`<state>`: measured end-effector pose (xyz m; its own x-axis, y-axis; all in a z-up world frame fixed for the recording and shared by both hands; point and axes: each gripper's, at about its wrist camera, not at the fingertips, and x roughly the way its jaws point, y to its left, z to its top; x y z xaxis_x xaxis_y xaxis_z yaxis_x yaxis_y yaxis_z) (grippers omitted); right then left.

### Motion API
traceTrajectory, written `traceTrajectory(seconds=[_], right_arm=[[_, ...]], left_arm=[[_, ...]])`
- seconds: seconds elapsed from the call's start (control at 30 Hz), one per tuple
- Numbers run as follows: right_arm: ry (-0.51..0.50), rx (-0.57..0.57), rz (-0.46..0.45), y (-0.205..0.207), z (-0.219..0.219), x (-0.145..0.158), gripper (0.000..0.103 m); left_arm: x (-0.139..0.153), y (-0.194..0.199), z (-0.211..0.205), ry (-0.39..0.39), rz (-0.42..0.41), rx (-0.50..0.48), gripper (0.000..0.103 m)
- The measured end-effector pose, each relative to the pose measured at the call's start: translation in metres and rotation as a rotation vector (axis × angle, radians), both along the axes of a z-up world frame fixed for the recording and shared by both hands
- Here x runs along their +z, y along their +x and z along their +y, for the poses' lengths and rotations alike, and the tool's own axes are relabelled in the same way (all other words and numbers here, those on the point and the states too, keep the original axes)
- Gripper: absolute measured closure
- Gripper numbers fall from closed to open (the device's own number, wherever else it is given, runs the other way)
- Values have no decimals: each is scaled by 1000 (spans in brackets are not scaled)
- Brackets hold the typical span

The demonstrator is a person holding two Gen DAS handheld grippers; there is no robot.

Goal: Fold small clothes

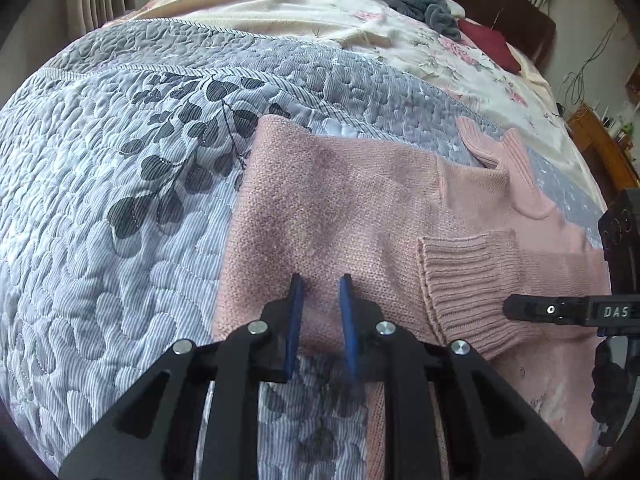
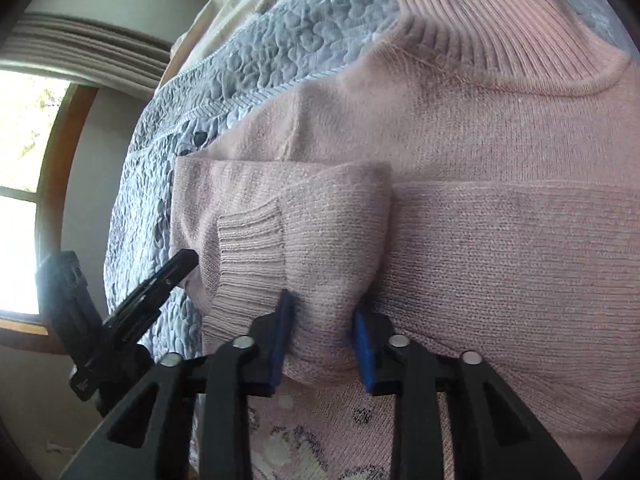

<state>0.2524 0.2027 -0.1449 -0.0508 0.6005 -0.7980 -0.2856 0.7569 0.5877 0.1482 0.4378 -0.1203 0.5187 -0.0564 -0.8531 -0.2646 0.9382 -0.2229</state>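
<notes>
We are mid-fold on the pink sweater [image 1: 340, 216], which lies flat on the bed's grey quilt [image 1: 120, 200] — one sleeve [image 2: 304, 240] is already laid across the body. Our right gripper [image 2: 324, 340] has its jaws pinched on that sleeve's fold near the ribbed cuff [image 2: 248, 240]. The left gripper [image 1: 322, 320] hovers at the hem with jaws narrowly parted and empty — next, we judge, it should nip the hem at 6 o'clock and carry it toward the collar [image 1: 520, 176] at 1 o'clock.

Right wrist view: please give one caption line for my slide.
Right gripper pinching a fold of the pink sweater beside its ribbed cuff, on a grey quilt.
</notes>
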Motion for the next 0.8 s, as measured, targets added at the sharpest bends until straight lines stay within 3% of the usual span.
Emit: traceTrajectory(seconds=[0.17,0.33,0.57,0.67,0.8], right_arm=[[18,-28,-97,-2,-34,39,91],[-56,-84,-188,9,-90,68,91],[-118,-168,-93,26,-135,20,91],[-132,-169,-83,26,-134,3,89],[-154,-157,-97,23,-134,5,81]], left_arm=[[25,-4,-8,-3,-73,-15,84],[39,7,-39,-26,-111,-91,83],[11,38,-93,-10,-37,-188,83],[-8,46,-97,-18,14,-183,83],[-18,48,-89,-58,20,-167,82]])
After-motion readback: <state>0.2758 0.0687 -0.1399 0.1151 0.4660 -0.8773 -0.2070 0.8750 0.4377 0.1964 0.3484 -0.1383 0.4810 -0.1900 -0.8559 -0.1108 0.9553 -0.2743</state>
